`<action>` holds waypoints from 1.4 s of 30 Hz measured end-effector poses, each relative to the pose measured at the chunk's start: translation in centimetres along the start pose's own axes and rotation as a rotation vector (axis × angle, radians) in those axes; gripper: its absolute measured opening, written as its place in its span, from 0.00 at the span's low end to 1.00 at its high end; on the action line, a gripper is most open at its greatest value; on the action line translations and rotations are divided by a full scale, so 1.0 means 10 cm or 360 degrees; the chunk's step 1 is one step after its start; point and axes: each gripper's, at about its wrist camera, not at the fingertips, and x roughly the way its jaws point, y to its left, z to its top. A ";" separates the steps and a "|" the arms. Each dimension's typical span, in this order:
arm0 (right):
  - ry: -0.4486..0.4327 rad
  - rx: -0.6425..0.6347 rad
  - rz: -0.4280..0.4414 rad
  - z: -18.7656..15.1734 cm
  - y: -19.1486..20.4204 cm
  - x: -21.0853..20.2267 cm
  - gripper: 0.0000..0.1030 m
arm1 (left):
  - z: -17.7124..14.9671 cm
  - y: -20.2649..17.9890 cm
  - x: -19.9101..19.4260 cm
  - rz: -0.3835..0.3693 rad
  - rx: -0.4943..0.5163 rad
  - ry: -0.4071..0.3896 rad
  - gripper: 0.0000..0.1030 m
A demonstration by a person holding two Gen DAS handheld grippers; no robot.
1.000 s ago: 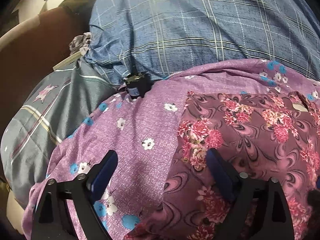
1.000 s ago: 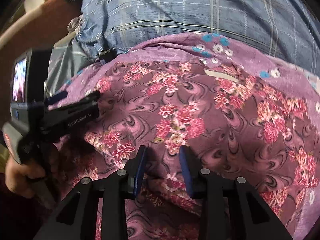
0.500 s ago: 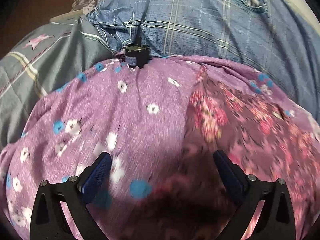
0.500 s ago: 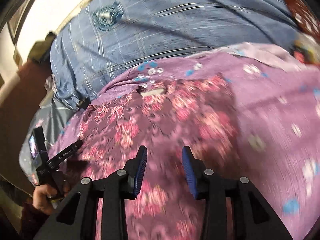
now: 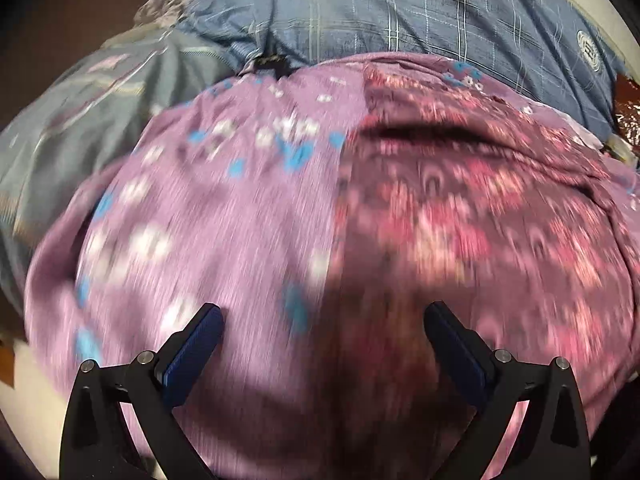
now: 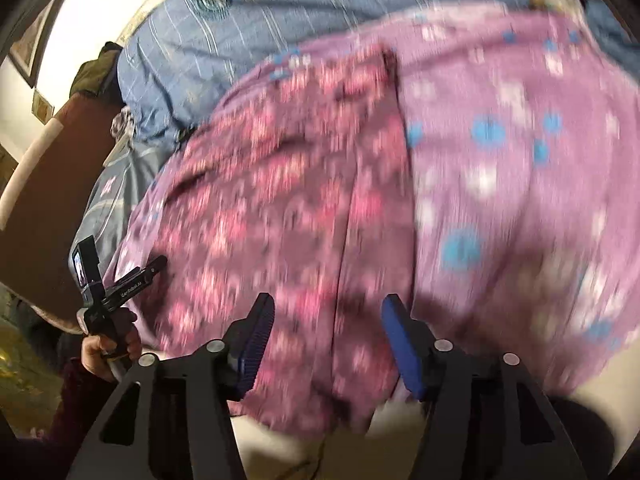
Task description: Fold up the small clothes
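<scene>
Ahead of both sets of fingers, two garments lie overlapped: a dark rose-print cloth over a lilac flowered cloth. The left gripper stands wide open above their seam, gripping nothing. The right gripper is opening over the rose-print's near edge, pads off it. Beyond both lies a blue checked sheet.

left gripper spread wider, right gripper jaws opening, both swung apart across the floral garment

Warm indoor light, floral cloth smeared by heavy motion blur, dark shadow cast near the bottom, edges bent and blackened by fisheye distortion
</scene>
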 end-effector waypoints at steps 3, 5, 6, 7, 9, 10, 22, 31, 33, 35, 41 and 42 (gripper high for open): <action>0.0158 0.0030 0.0032 -0.31 0.02 0.19 0.59 | -0.20 0.12 -0.23 -0.0026 -0.0079 -0.0002 0.98; 0.0228 0.0037 0.0023 -0.44 0.05 0.32 0.60 | -0.29 0.20 -0.37 -0.0055 -0.0134 -0.0006 0.98; 0.0255 0.0038 0.0022 -0.51 0.08 0.38 0.61 | -0.35 0.22 -0.47 -0.0074 -0.0166 -0.0012 0.98; 0.0278 0.0035 0.0015 -0.56 0.09 0.43 0.62 | -0.41 0.26 -0.53 -0.0103 -0.0189 -0.0012 0.98; 0.0308 0.0027 -0.0042 -0.64 0.10 0.55 0.63 | -0.56 0.26 -0.66 -0.0150 -0.0203 0.0012 0.98; 0.0318 0.0031 -0.0072 -0.66 0.09 0.60 0.63 | -0.64 0.25 -0.73 -0.0167 -0.0198 0.0037 0.98; 0.0456 0.0226 -0.0085 -0.84 -0.16 1.04 0.67 | -0.69 0.11 -0.27 -0.0417 -0.0117 0.0437 0.97; 0.0379 0.0019 0.0069 -0.83 0.05 0.92 0.04 | -0.70 0.06 -0.27 -0.0564 0.0005 0.0406 0.17; 0.0368 -0.0054 0.0095 -0.83 0.14 0.80 0.03 | -0.70 0.05 -0.31 -0.0615 0.0032 0.0385 0.11; 0.0338 -0.0117 0.0149 -0.85 0.23 0.64 0.03 | -0.69 0.07 -0.40 -0.0701 0.0014 0.0372 0.08; 0.0219 -0.0178 0.0348 -0.87 0.34 0.09 0.03 | -0.63 0.22 -0.74 -0.1023 -0.0058 0.0258 0.04; 0.0196 -0.0191 0.0380 -0.85 0.34 -0.01 0.03 | -0.61 0.24 -0.82 -0.1079 -0.0054 0.0227 0.04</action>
